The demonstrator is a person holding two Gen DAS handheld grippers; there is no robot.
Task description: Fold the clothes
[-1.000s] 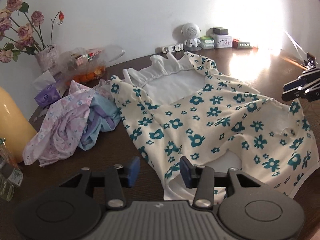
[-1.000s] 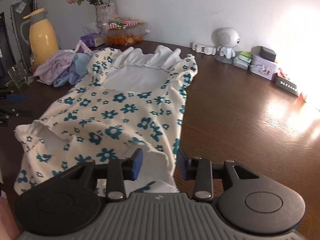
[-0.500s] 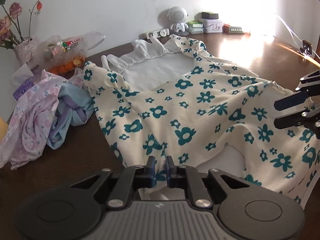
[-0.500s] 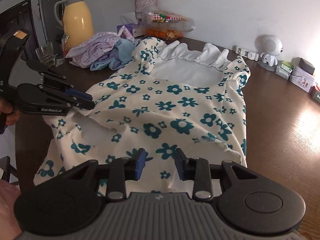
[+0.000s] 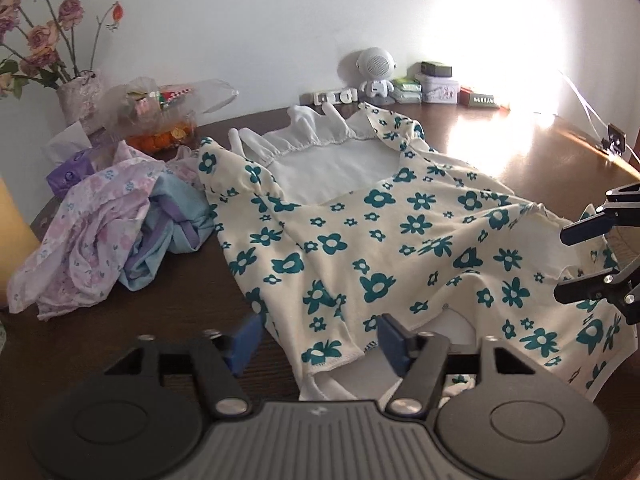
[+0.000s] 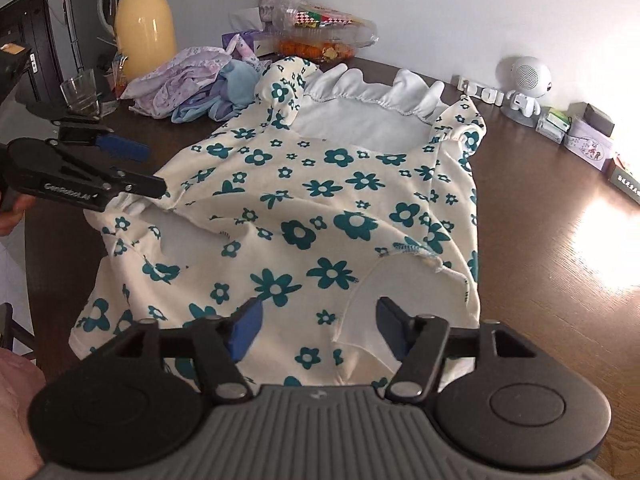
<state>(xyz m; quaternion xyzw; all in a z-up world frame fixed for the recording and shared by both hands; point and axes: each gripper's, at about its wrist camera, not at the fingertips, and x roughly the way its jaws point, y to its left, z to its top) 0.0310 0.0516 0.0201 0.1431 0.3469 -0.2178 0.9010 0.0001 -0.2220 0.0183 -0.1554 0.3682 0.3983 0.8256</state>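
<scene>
A cream garment with teal flowers and a white ruffled lining lies spread on the dark wooden table. My left gripper is open, its blue pads standing either side of the garment's near hem corner without clamping it. In the right wrist view the same garment runs under my right gripper, which is open wide over the cloth's near edge. The left gripper shows there at the garment's left edge, jaws apart. The right gripper shows at the right edge of the left wrist view, also open.
A crumpled pile of lilac and blue clothes lies left of the garment. Behind it are a flower vase, a plastic food box, a yellow thermos and a glass. A white toy-like speaker and small boxes line the wall.
My left gripper was open, shut on the garment's hem half a second ago, and has now opened again. The right gripper's jaws have spread wider. The cloth has shifted and rumpled.
</scene>
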